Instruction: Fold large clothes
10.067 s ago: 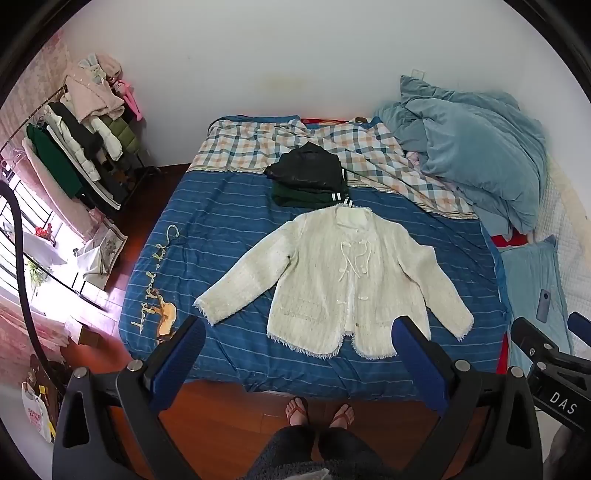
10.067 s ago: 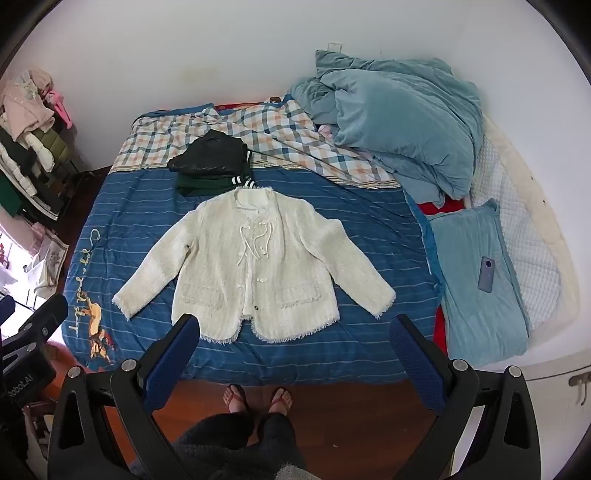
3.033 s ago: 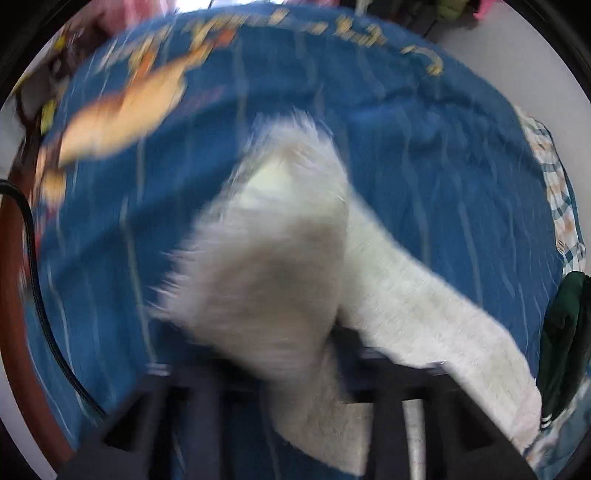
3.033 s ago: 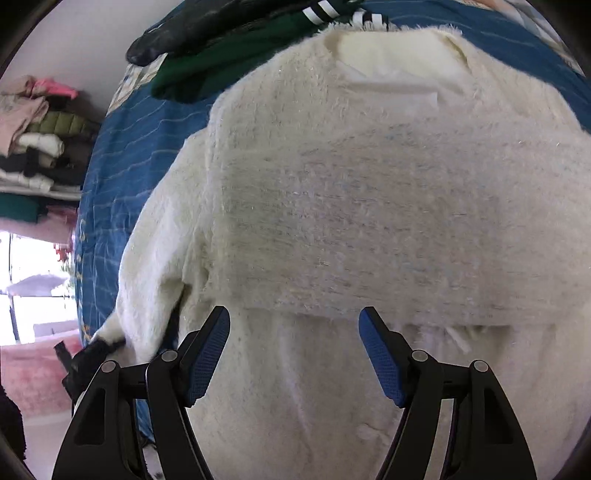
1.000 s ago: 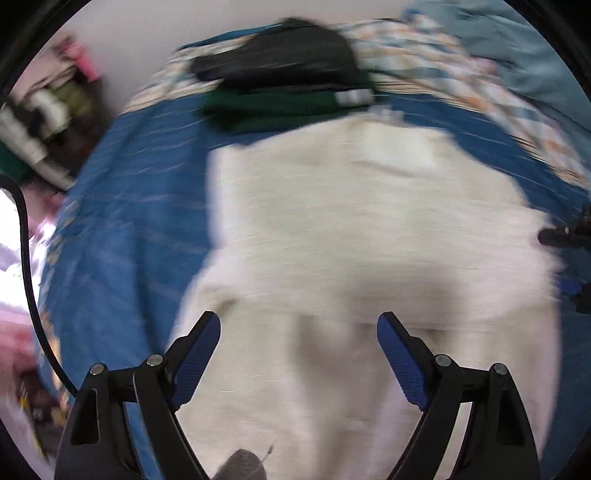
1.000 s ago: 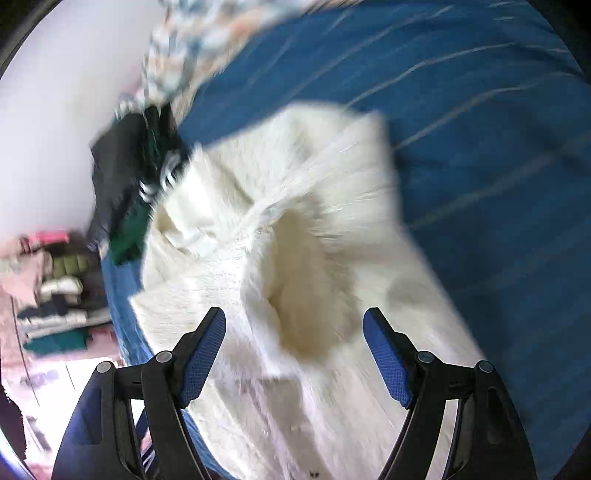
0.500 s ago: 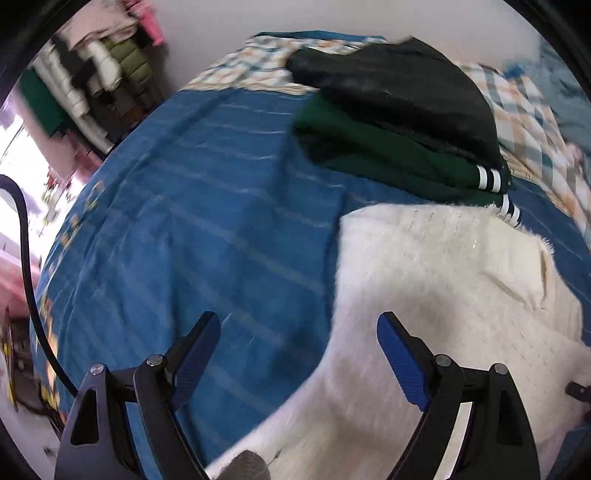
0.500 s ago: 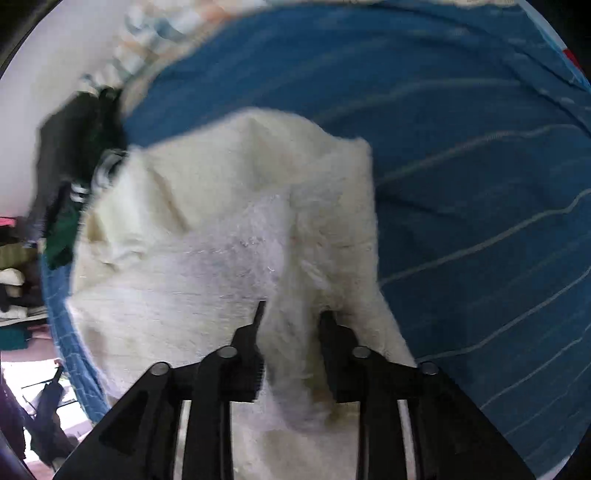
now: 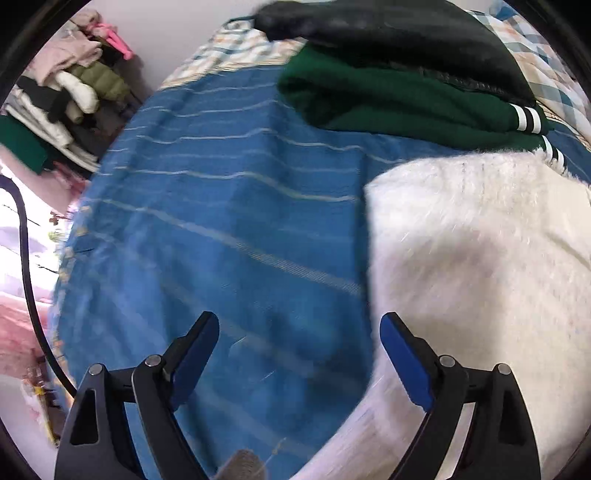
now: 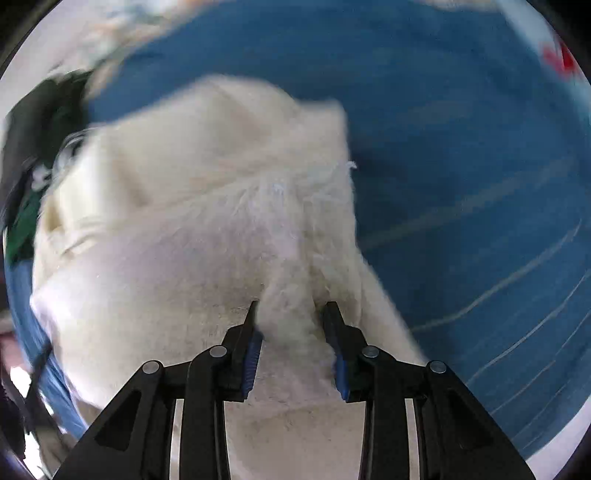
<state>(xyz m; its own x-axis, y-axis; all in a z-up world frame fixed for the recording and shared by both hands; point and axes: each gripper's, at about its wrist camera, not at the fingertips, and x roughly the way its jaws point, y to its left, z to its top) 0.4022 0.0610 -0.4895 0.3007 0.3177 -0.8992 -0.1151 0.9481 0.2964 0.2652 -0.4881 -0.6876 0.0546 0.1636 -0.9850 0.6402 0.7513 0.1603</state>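
A: Start on the left. What are the left tongs (image 9: pixel 299 354) doing?

B: They are spread wide and hold nothing. They hover over the blue bedspread with thin pale stripes (image 9: pixel 207 206), with one blue pad over bare cloth and the other at the left edge of the fluffy cream-white knitted jacket (image 9: pixel 476 258). I'd say they are lined up to take that edge.

A: And the jacket itself?

B: It lies on the bed, just below the stack of folded clothes, a dark green garment with white-striped cuffs (image 9: pixel 399 99) under a black one (image 9: pixel 388 29). The collar end looks to touch or overlap the green cuff; I can't tell which. The stack sits at the far end, probably to keep finished pieces out of the working area.

A: Far left, off the bed?

B: A crowded rack of hanging clothes (image 9: pixel 62 96), well apart from the work.

A: Now the right side.

B: The right tongs (image 10: pixel 291 332) are pinching a raised ridge of the jacket (image 10: pixel 207 206) between their pads, closed only as far as the thick pile allows. The cloth is bunched and pulled up there, over the right part of the jacket beside open bedspread (image 10: pixel 480 147).

A: Why grip it like that?

B: A thick pinch through the layers should let that side be carried inward without slipping. The fold looks partway done.
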